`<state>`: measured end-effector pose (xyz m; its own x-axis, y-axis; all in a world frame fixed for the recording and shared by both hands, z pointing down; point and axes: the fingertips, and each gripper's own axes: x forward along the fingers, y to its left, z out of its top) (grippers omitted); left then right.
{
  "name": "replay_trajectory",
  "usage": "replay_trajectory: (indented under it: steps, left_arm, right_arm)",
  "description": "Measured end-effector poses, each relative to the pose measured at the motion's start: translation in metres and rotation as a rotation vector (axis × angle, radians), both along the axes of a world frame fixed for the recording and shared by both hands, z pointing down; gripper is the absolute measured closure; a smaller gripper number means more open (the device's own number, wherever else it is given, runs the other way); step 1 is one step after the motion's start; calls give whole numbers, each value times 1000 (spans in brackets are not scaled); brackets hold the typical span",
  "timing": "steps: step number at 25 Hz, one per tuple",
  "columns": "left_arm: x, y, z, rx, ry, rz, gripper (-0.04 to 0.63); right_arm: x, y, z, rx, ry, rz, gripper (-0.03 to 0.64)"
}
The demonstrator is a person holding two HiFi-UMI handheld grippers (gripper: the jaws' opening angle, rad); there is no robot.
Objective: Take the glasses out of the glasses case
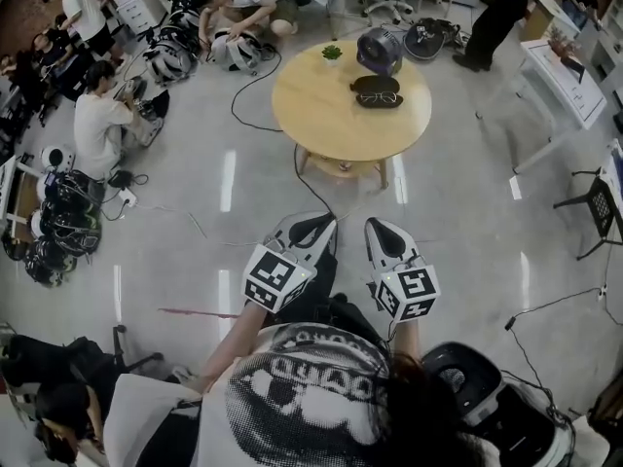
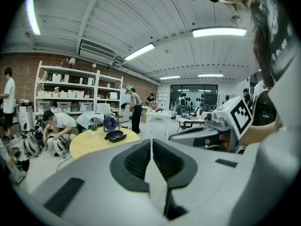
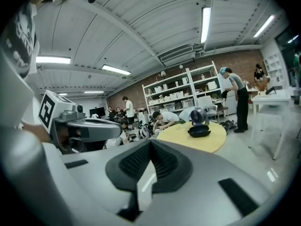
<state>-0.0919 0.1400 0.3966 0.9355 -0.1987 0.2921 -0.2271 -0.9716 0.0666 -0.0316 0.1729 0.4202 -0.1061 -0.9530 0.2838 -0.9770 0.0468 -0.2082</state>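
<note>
on round table (image 1: pixel 326 120), seemingly glasses case (image 1: pixel 378 95)

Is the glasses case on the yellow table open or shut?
Open, it seems: in the head view the glasses show lying inside the dark glasses case on the round table.

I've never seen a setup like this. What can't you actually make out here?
- Glasses case: too small in the head view to tell how the glasses sit; only a dark shape in both gripper views.
- Fan: too small in every view to tell whether it spins.
- Table legs: head view, mostly hidden under the tabletop.
</note>
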Motion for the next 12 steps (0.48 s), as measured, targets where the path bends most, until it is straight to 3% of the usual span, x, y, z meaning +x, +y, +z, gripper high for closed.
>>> replay_trajectory:
  steps: [12]
  left_arm:
    - [81,-108,-4,23,33,94,574]
  right_arm:
    - [76,-106,-1,-36,36,56,620]
